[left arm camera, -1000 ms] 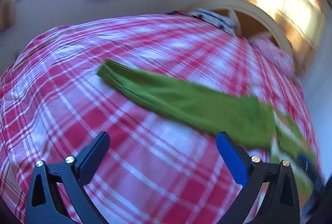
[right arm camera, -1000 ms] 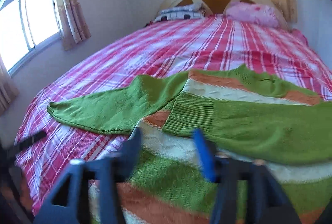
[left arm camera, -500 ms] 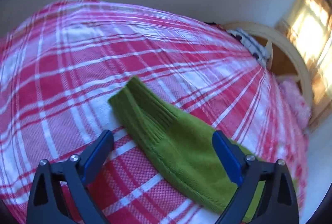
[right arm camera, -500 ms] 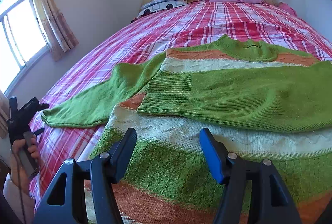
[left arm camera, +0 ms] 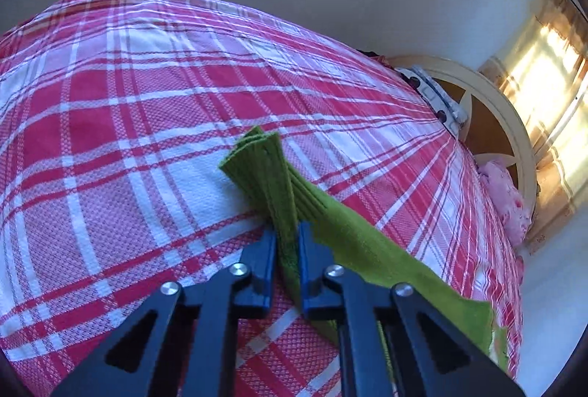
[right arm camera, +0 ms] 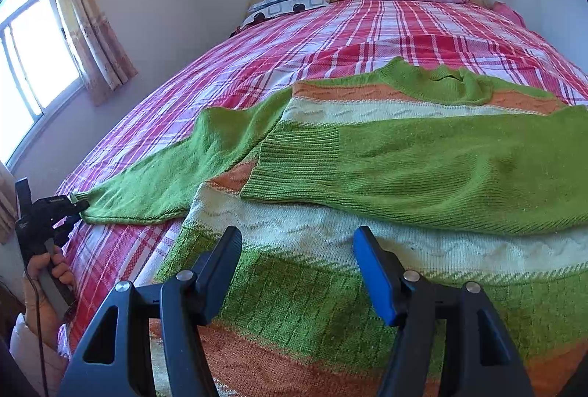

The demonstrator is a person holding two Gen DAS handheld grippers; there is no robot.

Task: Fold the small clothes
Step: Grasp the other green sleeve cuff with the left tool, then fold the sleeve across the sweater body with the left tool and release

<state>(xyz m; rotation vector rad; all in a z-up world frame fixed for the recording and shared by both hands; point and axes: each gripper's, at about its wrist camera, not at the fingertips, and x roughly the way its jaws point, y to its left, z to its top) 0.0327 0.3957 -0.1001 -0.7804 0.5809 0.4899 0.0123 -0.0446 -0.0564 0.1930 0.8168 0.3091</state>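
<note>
- My left claw (left arm camera: 286,251) has just closed its jaws, and the ribbed cuff (left arm camera: 261,166) of the sweater's spread sleeve is pinched between the blue pads, standing up bunched at the middle of the left wrist view.
- In the right wrist view that left claw (right arm camera: 75,204) shows at the left edge, at the tip of the spread sleeve (right arm camera: 165,182), held by a hand (right arm camera: 46,266).
- My right claw (right arm camera: 297,259) hangs with its jaws apart and nothing between them, low in the frame over the sweater's striped body.
- The green, cream and orange knitted sweater (right arm camera: 367,250) lies flat on the checked bedspread (right arm camera: 312,36), filling the lower right of the frame; its other sleeve (right arm camera: 422,169) is already folded across the chest.
- I judge the knit light, soft and limp: it will drape and stretch rather than hold a shape, and a sleeve lifted by one point will sag and trail.
- The thicker ribbed cuff is the best hold for the sleeve; for the body I would take the hem edge near my right claw, biting both layers so none slips.
</note>
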